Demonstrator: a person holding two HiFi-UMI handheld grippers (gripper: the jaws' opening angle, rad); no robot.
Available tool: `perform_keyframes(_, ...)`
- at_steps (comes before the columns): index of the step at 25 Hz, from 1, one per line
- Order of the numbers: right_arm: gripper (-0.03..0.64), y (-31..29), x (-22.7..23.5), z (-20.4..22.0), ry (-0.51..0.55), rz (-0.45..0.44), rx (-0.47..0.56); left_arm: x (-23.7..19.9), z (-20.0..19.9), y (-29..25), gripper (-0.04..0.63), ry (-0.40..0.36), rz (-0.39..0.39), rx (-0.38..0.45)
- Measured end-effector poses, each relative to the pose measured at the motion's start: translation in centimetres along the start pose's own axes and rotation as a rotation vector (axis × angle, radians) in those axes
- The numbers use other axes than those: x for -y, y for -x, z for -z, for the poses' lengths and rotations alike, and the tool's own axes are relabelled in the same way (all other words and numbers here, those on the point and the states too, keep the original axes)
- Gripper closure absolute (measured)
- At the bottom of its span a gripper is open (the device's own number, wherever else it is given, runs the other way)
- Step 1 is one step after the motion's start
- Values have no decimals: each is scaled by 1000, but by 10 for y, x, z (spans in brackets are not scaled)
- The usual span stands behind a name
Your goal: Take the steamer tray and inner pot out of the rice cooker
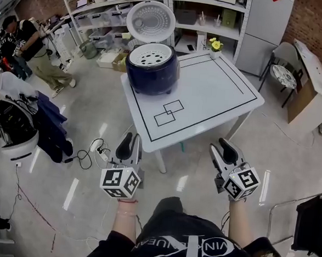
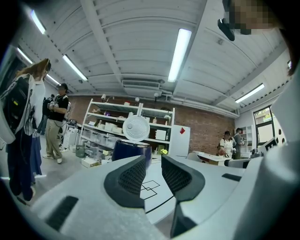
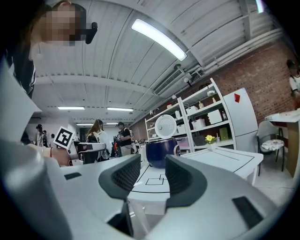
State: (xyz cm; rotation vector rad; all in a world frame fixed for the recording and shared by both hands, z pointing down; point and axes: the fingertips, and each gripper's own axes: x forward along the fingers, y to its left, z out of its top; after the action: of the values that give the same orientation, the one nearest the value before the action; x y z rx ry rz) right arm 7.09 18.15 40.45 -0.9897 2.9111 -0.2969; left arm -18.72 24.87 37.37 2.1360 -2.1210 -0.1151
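Nearest, the left gripper [image 1: 128,144] and right gripper [image 1: 224,150] hover level just short of the near edge of the white table [image 1: 218,93], both empty, the left's jaws a narrow gap apart, the right's wider. At the table's far left corner sits the dark blue rice cooker [image 1: 152,72], lid [image 1: 151,21] raised, the white perforated steamer tray [image 1: 150,55] seated in its top, hiding the inner pot

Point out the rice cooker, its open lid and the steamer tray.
rice cooker [image 1: 152,76], head view, dark blue body.
lid [image 1: 151,21], head view, inner face.
steamer tray [image 1: 150,56], head view, perforated surface.
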Motion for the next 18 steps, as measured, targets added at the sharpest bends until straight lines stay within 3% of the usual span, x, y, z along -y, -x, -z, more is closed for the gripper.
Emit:
perform_keyframes(8,469,-41,19,-4,-5,-52,2,-12,5,-37,515,-12,-30,-16)
perform_keyframes(18,469,-133,66,-28,18,-97,-13,-50,-13,-130,515,-7,-77,8)
